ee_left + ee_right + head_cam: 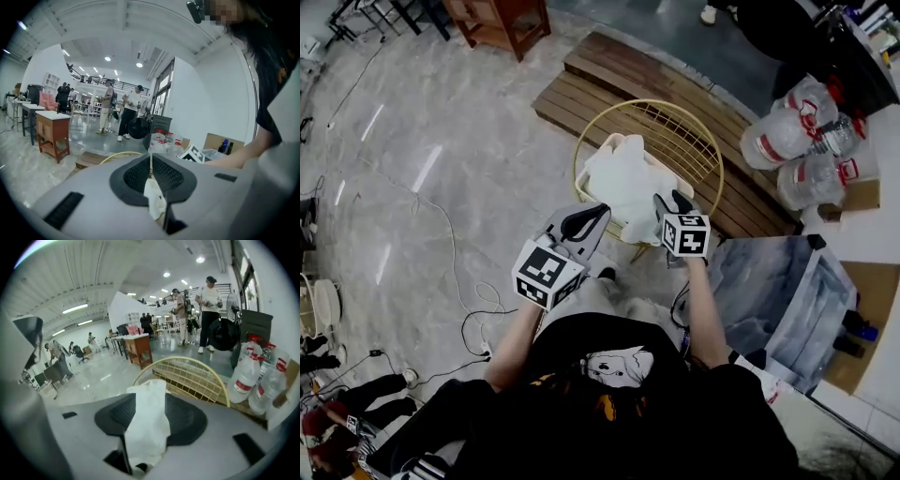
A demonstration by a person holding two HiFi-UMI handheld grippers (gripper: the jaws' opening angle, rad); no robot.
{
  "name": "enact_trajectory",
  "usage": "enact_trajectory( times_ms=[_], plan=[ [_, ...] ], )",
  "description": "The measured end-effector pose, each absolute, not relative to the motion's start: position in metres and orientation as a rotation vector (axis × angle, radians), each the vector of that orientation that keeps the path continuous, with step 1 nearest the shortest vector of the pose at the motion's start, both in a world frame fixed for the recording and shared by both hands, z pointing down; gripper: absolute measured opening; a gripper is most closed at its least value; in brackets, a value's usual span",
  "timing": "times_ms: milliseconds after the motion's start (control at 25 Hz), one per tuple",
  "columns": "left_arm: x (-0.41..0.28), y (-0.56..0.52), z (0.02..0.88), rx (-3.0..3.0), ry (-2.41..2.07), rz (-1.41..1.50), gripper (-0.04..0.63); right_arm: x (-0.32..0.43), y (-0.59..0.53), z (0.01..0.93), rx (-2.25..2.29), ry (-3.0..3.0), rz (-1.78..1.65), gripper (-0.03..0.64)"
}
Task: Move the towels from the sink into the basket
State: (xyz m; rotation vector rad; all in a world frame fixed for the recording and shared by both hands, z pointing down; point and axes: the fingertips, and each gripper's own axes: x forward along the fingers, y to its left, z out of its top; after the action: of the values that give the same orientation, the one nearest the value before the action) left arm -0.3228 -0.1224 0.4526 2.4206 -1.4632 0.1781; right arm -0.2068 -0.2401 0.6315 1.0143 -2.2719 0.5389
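Marble floor (441, 122), basket (649, 101), right gripper (671, 201) parted around towel (147, 423), left gripper (151, 164) closed, red-labelled bottles (787, 136), print unreadable

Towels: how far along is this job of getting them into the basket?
Done: white cloth lies in the basket. In hand: the right gripper, jaws parted, has a towel between them at the basket's edge. Remaining: I cannot tell whether the sink holds more.

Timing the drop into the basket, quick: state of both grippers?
Left gripper: closed on a scrap of white towel.
Right gripper: open, white towel loose between tongs.
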Motion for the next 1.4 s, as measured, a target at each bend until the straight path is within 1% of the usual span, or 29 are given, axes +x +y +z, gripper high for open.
enact_trajectory(
  times_ms=[40, 280, 520, 640, 1000, 1400],
  plan=[
    [-0.313, -0.124, 0.452, 2.439, -1.442, 0.180, 0.018, -0.199, -0.235, 0.613, 1.040, -2.318, 0.540, 0.184],
    [-0.265, -0.125, 0.447, 2.547, -1.287, 0.187, 0.018, -0.154, -0.188, 0.514, 1.235, -2.522, 0.576, 0.157],
    [-0.189, -0.110, 0.439, 2.638, -1.109, 0.209, 0.018, -0.082, -0.136, 0.466, 1.444, -2.559, 0.555, 0.118],
    [-0.152, -0.093, 0.433, 2.690, -1.022, 0.236, 0.018, -0.043, -0.105, 0.450, 1.568, -2.552, 0.564, 0.084],
    [-0.050, -0.020, 0.413, 2.776, -0.878, 0.253, 0.018, 0.055, -0.009, 0.432, 1.749, -2.491, 0.561, 0.023],
    [0.014, 0.058, 0.412, 2.818, -0.803, 0.260, 0.018, 0.109, 0.060, 0.425, 1.816, -2.464, 0.499, 0.008]
  ],
)
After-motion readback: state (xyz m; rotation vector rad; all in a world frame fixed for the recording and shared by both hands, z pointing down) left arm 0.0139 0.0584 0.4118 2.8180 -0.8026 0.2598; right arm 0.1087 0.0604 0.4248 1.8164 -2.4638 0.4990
